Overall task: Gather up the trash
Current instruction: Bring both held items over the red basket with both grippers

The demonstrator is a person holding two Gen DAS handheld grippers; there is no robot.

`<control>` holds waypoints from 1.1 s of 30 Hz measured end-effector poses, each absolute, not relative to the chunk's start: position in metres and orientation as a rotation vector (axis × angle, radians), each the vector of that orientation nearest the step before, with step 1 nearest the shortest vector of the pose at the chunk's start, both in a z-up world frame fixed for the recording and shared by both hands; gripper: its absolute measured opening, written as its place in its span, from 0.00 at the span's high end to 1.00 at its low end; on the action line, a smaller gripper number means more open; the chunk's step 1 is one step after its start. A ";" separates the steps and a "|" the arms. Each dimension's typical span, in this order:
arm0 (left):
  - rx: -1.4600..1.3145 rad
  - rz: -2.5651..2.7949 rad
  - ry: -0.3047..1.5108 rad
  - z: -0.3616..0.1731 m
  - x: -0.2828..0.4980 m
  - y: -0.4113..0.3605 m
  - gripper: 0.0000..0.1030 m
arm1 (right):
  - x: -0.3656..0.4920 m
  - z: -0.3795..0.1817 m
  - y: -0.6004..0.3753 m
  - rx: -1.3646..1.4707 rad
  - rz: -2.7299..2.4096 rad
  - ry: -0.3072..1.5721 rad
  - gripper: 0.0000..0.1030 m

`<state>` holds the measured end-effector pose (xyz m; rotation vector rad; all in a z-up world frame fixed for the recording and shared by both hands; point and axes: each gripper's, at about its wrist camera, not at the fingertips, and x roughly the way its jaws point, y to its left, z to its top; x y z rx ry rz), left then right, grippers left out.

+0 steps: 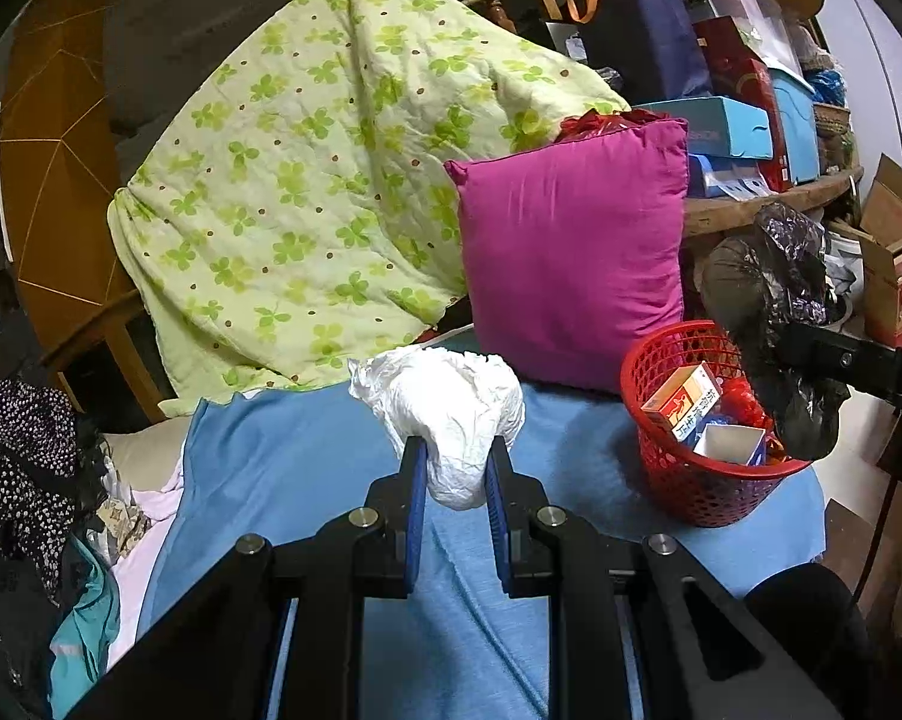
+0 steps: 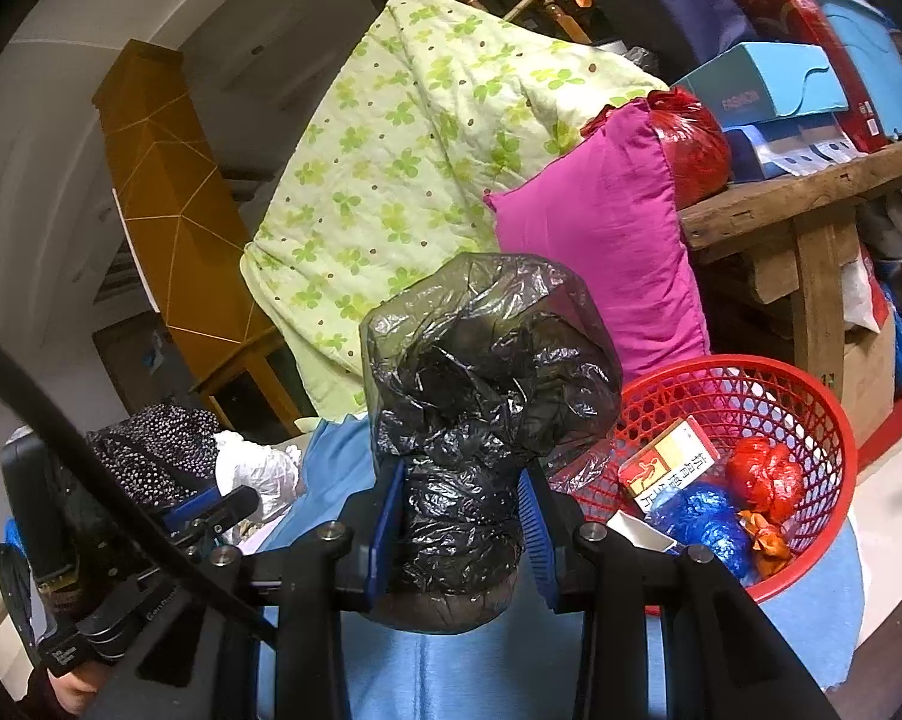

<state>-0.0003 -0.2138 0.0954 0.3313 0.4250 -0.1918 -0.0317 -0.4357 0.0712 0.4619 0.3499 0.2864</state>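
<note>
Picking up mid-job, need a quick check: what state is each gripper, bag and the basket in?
Left gripper: shut on white bag.
White bag: crumpled, held.
Right gripper: shut on black bag.
Black bag: crumpled, held beside basket.
Red basket: upright, partly filled.

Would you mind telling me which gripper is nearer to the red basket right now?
Right. The right gripper, shut on a black plastic bag, sits beside the red basket's rim. The left gripper, shut on a white crumpled bag, is farther off over the blue cloth.
</note>
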 end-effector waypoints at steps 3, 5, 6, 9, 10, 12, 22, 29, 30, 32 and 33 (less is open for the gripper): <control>0.334 -0.198 0.425 0.095 0.000 -0.218 0.81 | -0.033 0.070 -0.439 0.464 0.279 0.349 0.62; 0.339 -0.201 0.422 0.095 0.000 -0.221 0.81 | -0.033 0.070 -0.441 0.468 0.278 0.349 0.62; 0.340 -0.204 0.423 0.095 0.000 -0.224 0.81 | -0.033 0.069 -0.442 0.469 0.274 0.348 0.62; 0.347 -0.207 0.422 0.095 0.001 -0.228 0.81 | -0.034 0.068 -0.446 0.477 0.271 0.349 0.62; 0.349 -0.210 0.422 0.094 0.001 -0.230 0.81 | -0.034 0.068 -0.448 0.479 0.269 0.349 0.62; 0.351 -0.215 0.424 0.094 0.002 -0.233 0.81 | -0.035 0.067 -0.449 0.480 0.265 0.348 0.62; 0.366 -0.237 0.420 0.093 0.006 -0.248 0.81 | -0.036 0.065 -0.459 0.493 0.246 0.350 0.62; 0.381 -0.248 0.415 0.093 0.009 -0.259 0.81 | -0.033 0.063 -0.467 0.507 0.238 0.357 0.62; 0.383 -0.250 0.414 0.093 0.009 -0.261 0.81 | -0.032 0.063 -0.468 0.508 0.236 0.357 0.62; 0.386 -0.257 0.416 0.092 0.010 -0.264 0.81 | -0.032 0.063 -0.470 0.510 0.233 0.357 0.62; 0.389 -0.258 0.415 0.092 0.010 -0.266 0.81 | -0.032 0.062 -0.471 0.513 0.230 0.357 0.62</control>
